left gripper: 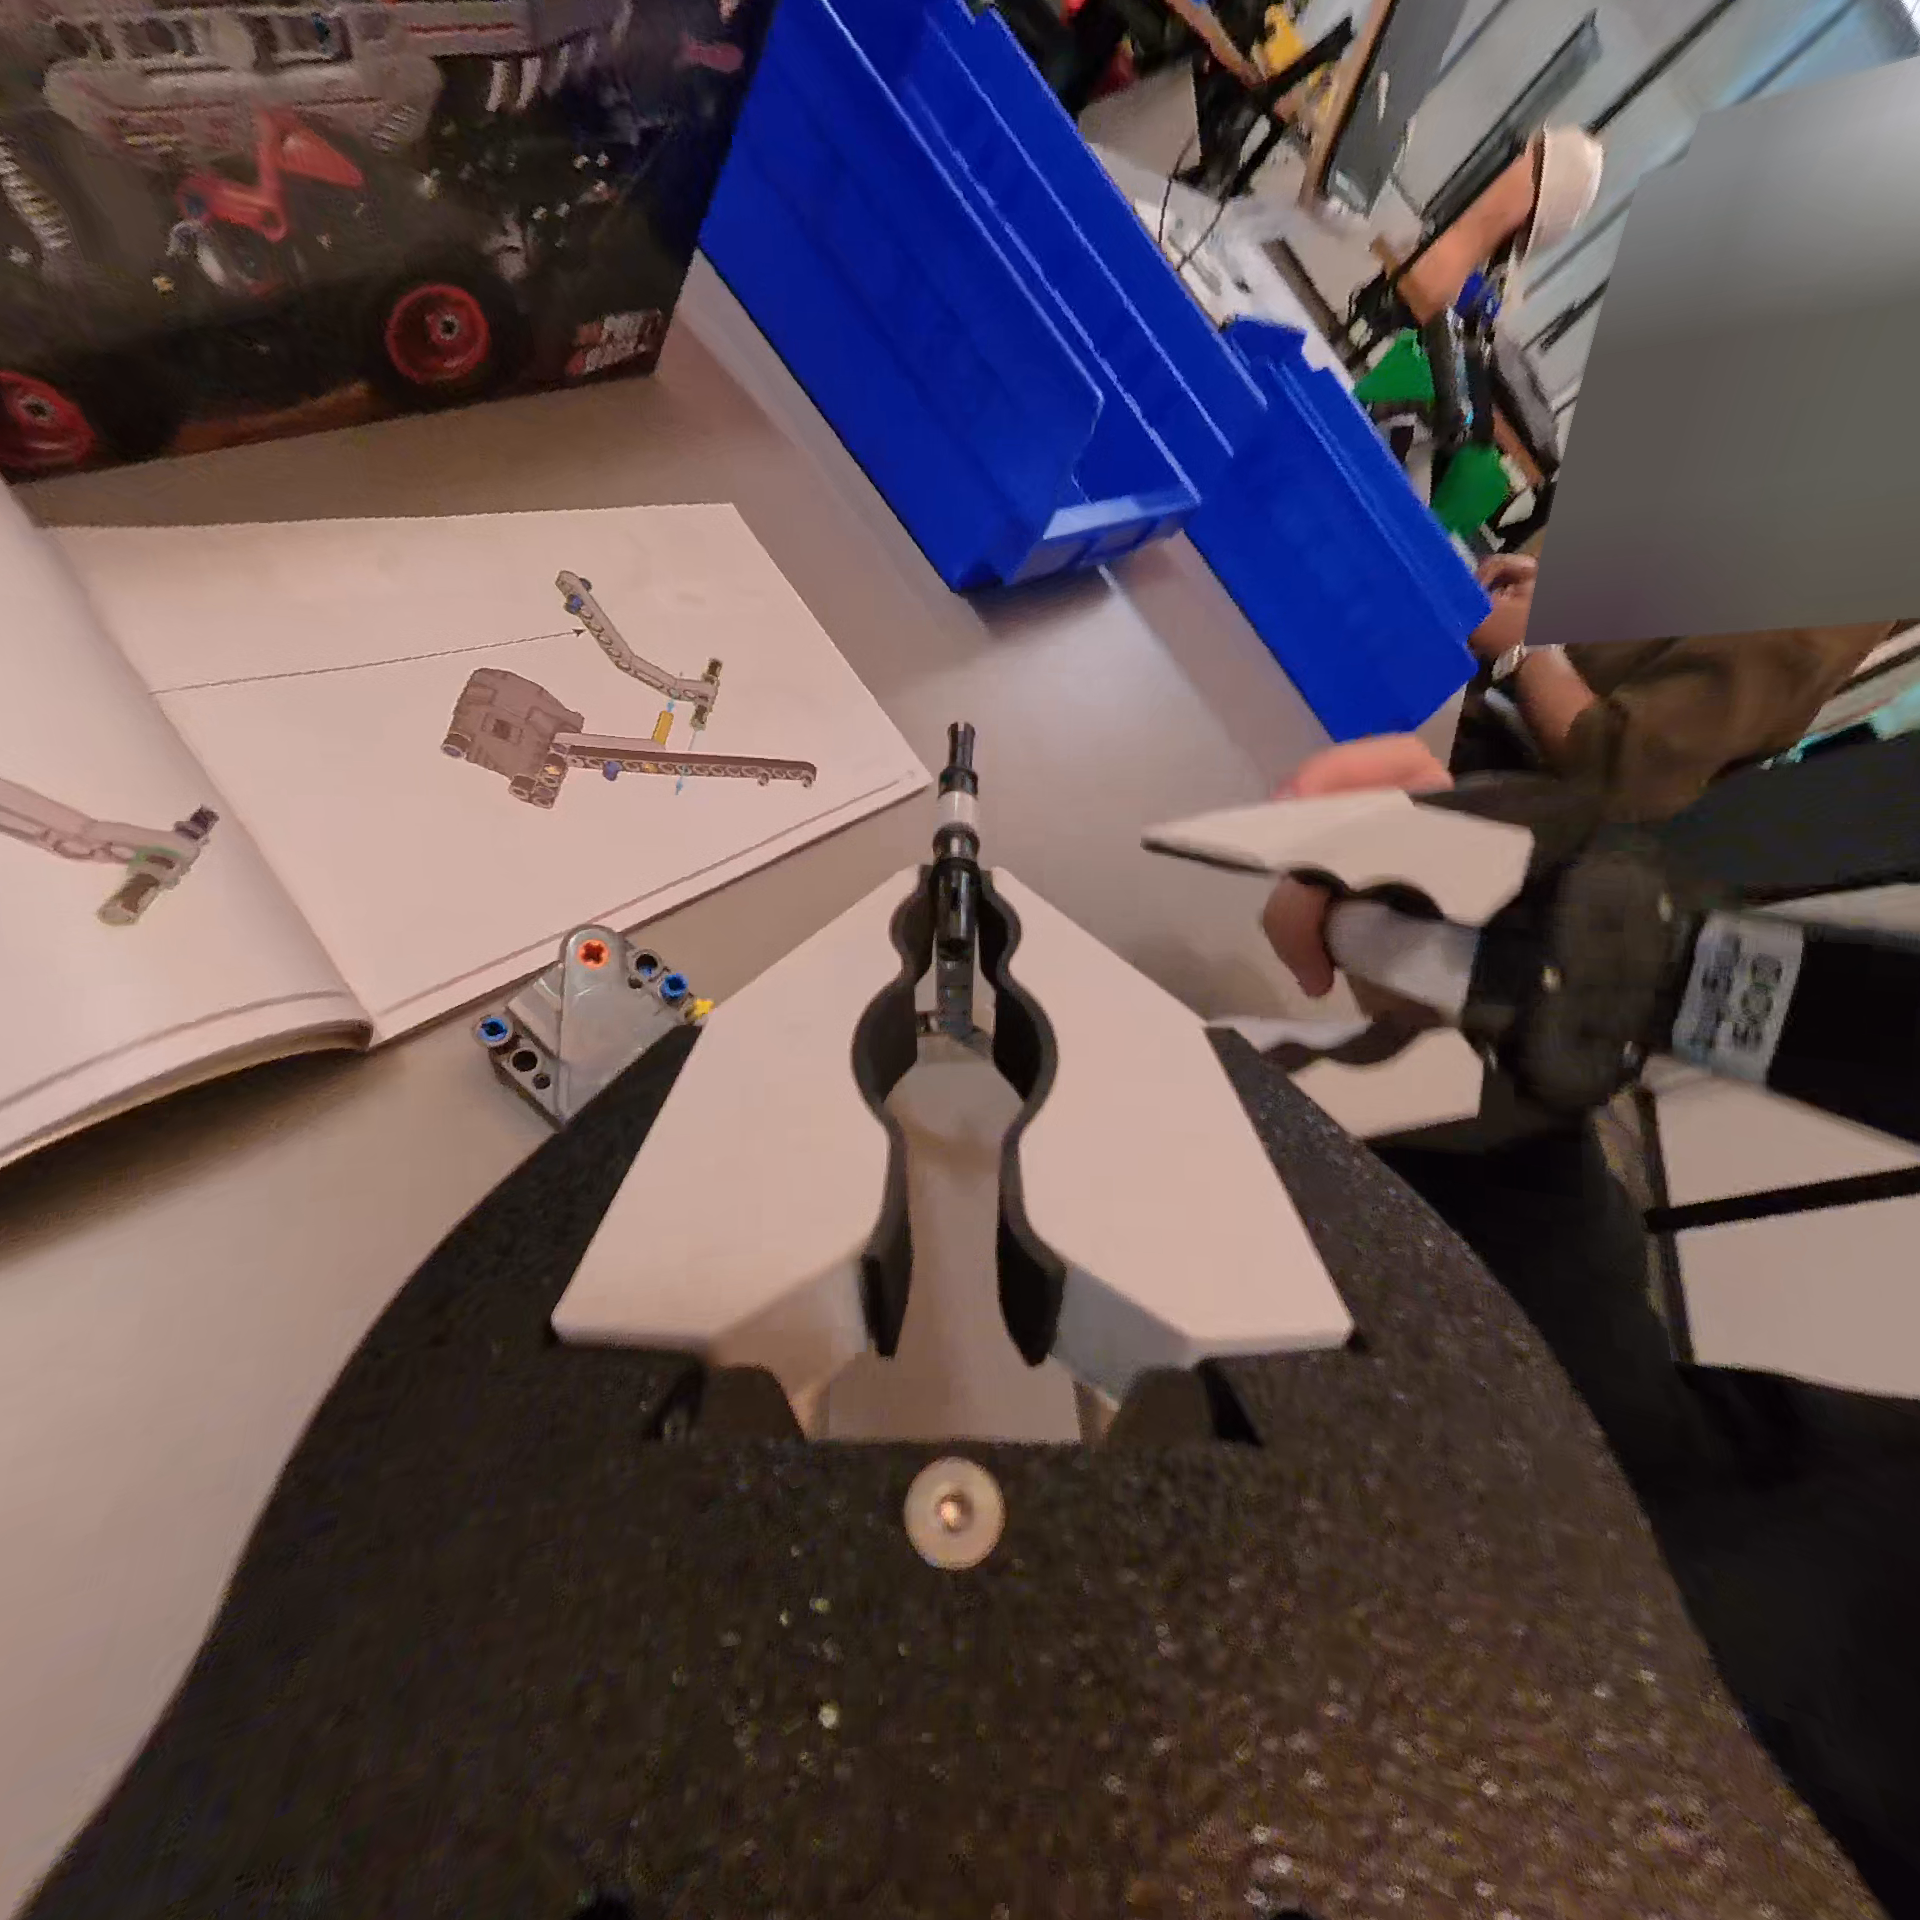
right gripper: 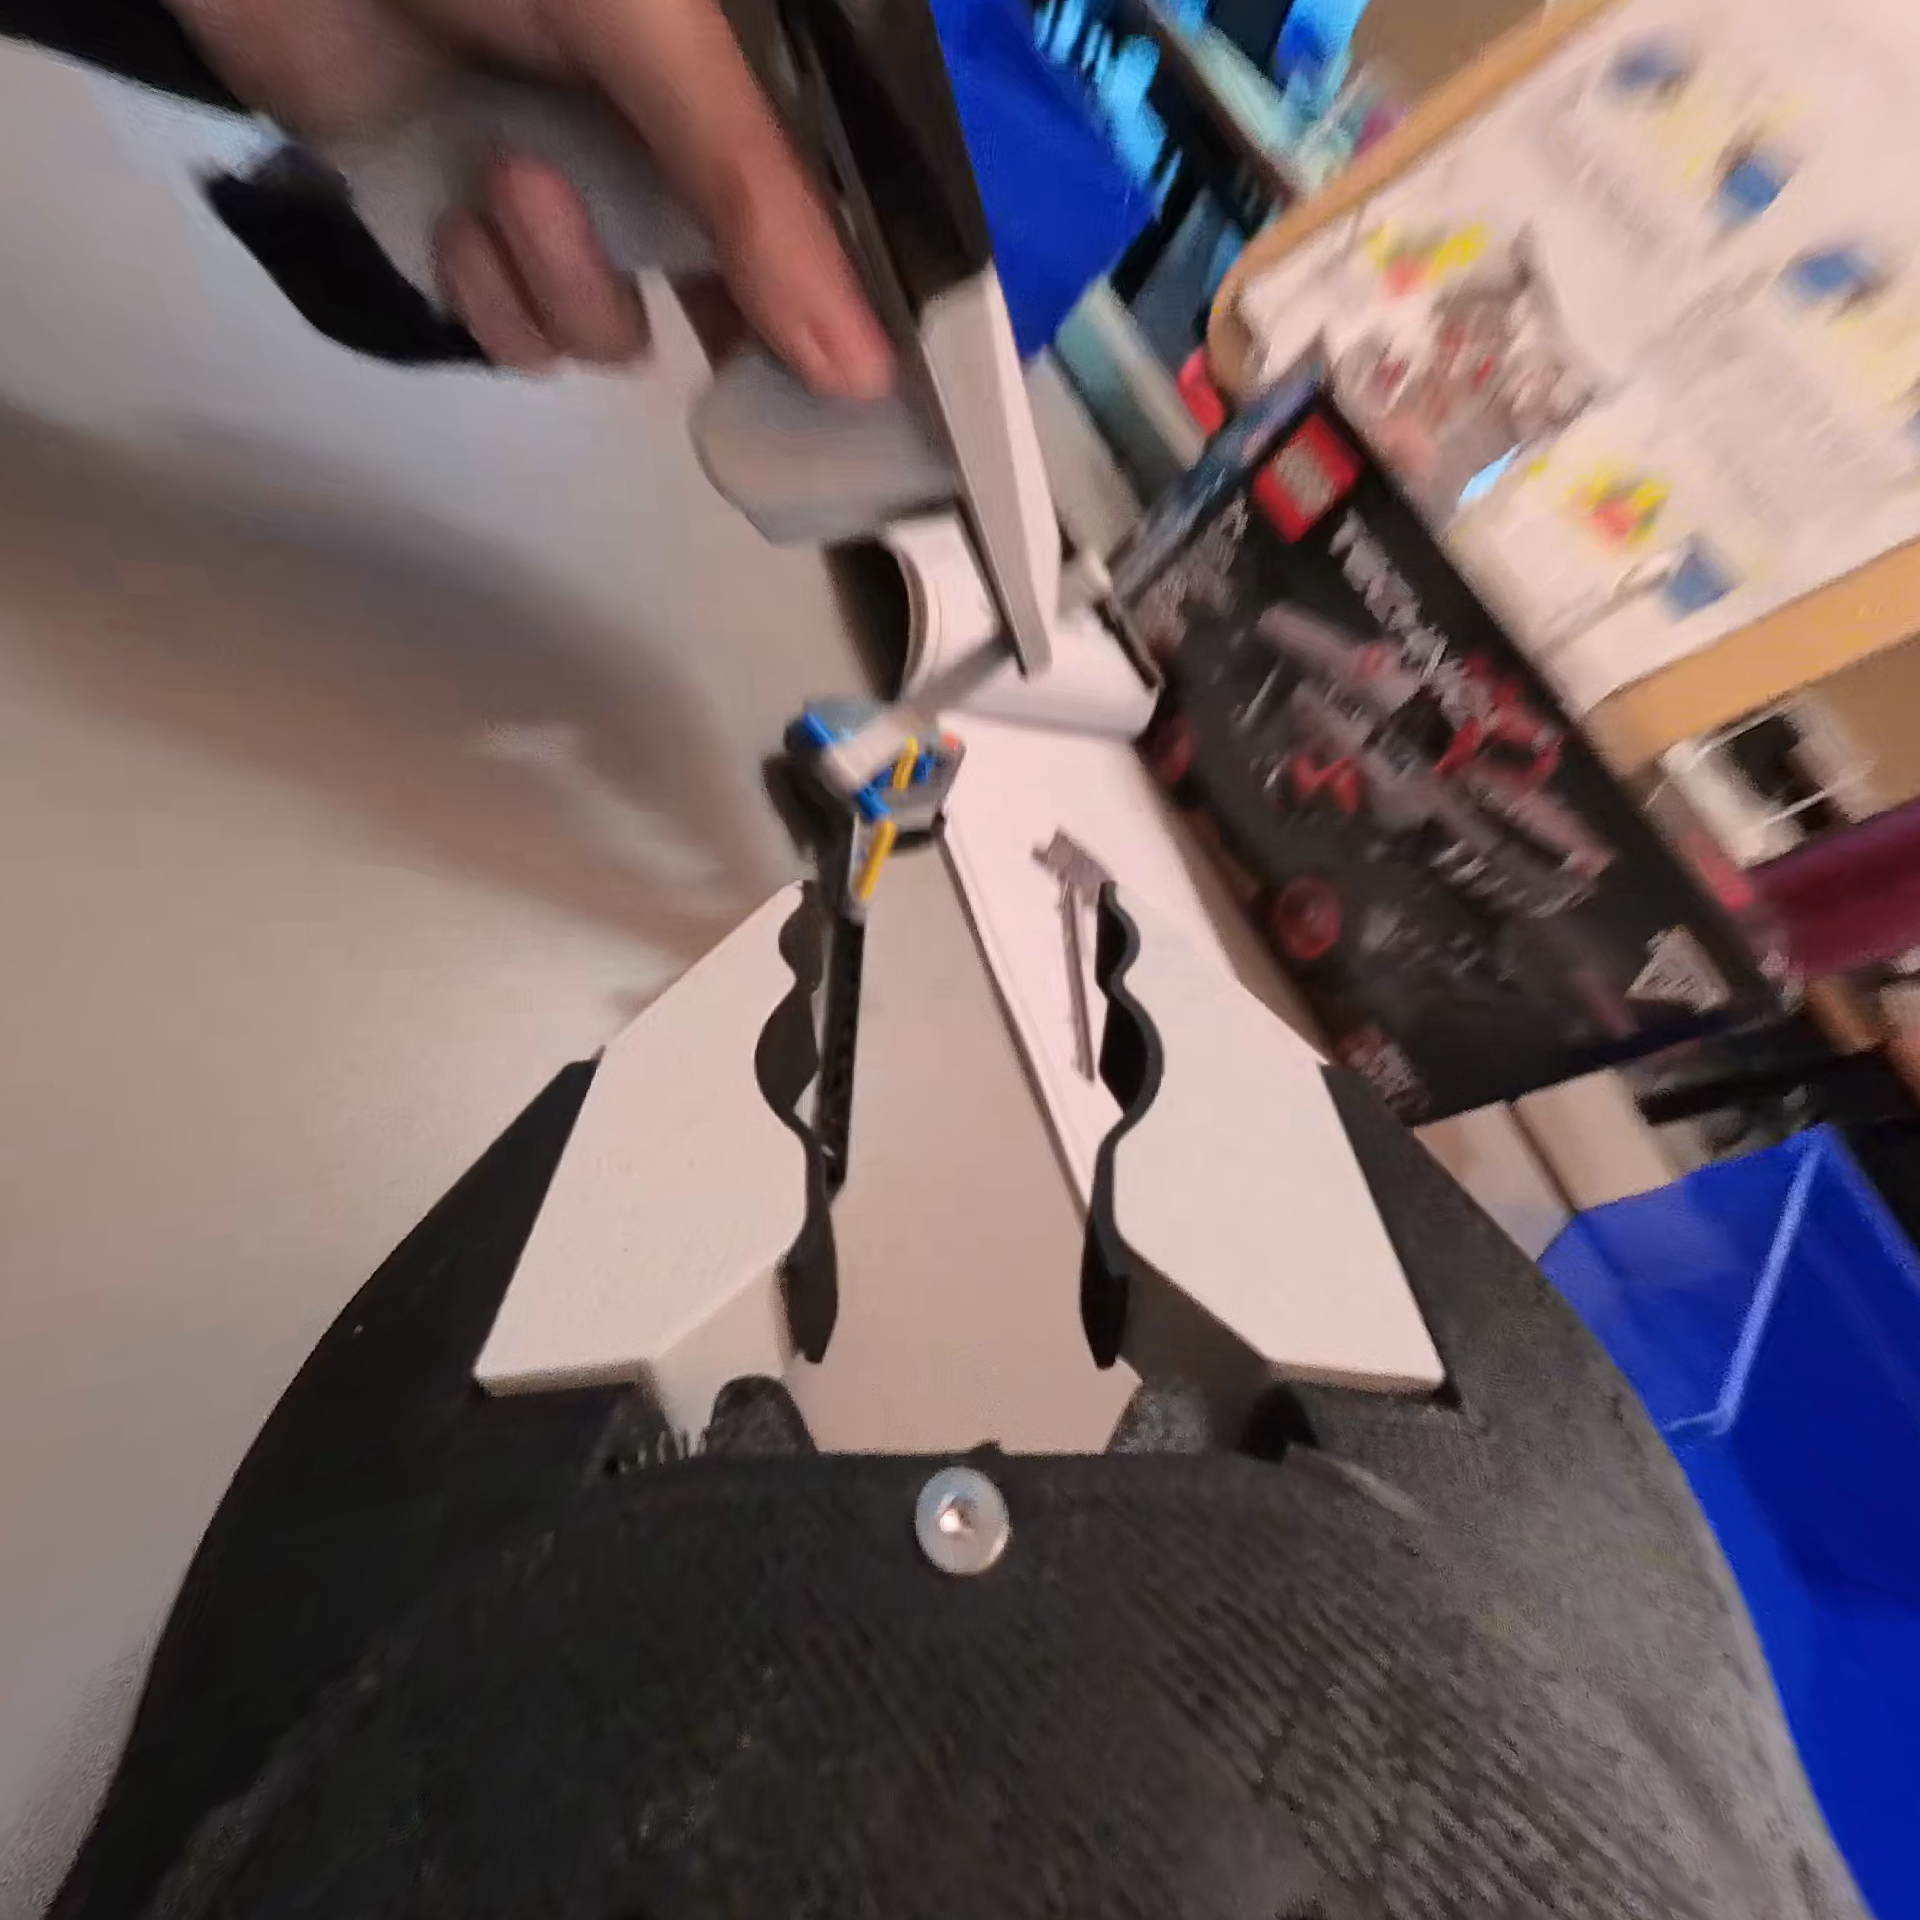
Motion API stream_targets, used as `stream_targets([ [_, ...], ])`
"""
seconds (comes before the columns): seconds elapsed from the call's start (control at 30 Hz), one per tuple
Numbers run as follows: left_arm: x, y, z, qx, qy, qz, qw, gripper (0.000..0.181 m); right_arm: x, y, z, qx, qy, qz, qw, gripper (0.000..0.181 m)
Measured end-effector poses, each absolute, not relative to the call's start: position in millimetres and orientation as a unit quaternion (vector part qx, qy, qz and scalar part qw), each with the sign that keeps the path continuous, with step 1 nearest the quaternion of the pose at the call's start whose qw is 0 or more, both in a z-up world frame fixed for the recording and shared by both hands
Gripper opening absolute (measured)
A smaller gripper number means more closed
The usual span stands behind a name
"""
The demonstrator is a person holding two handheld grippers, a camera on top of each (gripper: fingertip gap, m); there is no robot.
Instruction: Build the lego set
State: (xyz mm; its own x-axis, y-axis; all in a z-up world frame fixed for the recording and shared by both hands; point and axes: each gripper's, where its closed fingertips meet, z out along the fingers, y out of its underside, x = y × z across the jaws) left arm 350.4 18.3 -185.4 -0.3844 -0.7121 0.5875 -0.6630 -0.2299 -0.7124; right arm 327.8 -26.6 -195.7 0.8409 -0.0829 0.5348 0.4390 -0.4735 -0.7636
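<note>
Early in the build, judging by the lone small grey block (left gripper: pixel 587 1023) lying on the desk (left gripper: pixel 260 1299) beside the open instruction booklet (left gripper: pixel 436 748). Left hand-held gripper (left gripper: pixel 951 914) clenched on a thin black rod with a white band (left gripper: pixel 956 821), tip poking past the fingertips. Right hand-held gripper (right gripper: pixel 956 914) released, jaws spread; a long black beam (right gripper: pixel 842 1029) seen against the left finger, though blur hides any contact. Per the booklet, still to join: beam, rod and block. Most of the set apparently unbuilt; box (left gripper: pixel 312 208) standing behind, blue bins (left gripper: pixel 987 343) nearby.
</note>
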Motion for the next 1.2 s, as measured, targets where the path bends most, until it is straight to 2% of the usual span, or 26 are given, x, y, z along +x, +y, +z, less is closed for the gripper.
stream_targets([
  [0.1, 354.8, 20.5, -180.1, -0.569, 0.589, -0.574, 0.014, 0.005, 320.5, -21.4, -179.7, -0.756, -0.138, -0.347, 0.538, 0.048],
  [0.2, 357.0, 17.4, -174.6, -0.574, 0.568, -0.59, -0.005, 0.005, 321.9, -15.1, -172.8, -0.737, -0.152, -0.39, 0.531, 0.045],
  [0.3, 358.1, 15.1, -171.8, -0.582, 0.543, -0.605, -0.033, 0.005, 316.9, -5.9, -167.3, -0.711, -0.196, -0.442, 0.51, 0.034],
  [0.37, 360.1, 18.2, -171.6, -0.59, 0.529, -0.608, -0.042, 0.005, 317.2, -3.4, -171.6, -0.714, -0.21, -0.452, 0.493, 0.021],
  [0.7, 360.0, 15.1, -170.3, -0.574, 0.554, -0.601, -0.05, 0.004, 316.5, -2.8, -176.3, -0.726, -0.232, -0.452, 0.463, 0.01],
  [0.87, 347.8, 3.2, -163.6, -0.481, 0.646, -0.593, -0.017, 0.011, 303.2, -8.5, -159.3, -0.724, -0.173, -0.336, 0.578, 0.007],
  [1.0, 340.9, -3.1, -161.1, -0.404, 0.708, -0.577, 0.043, 0.016, 292.5, -24.1, -141.7, -0.695, -0.133, -0.221, 0.671, 0.005],
  [1.2, 326.4, 1.7, -150.3, -0.228, 0.777, -0.545, 0.218, 0.02, 297.2, -55.0, -123.7, -0.641, -0.066, -0.105, 0.758, 0.005],
])
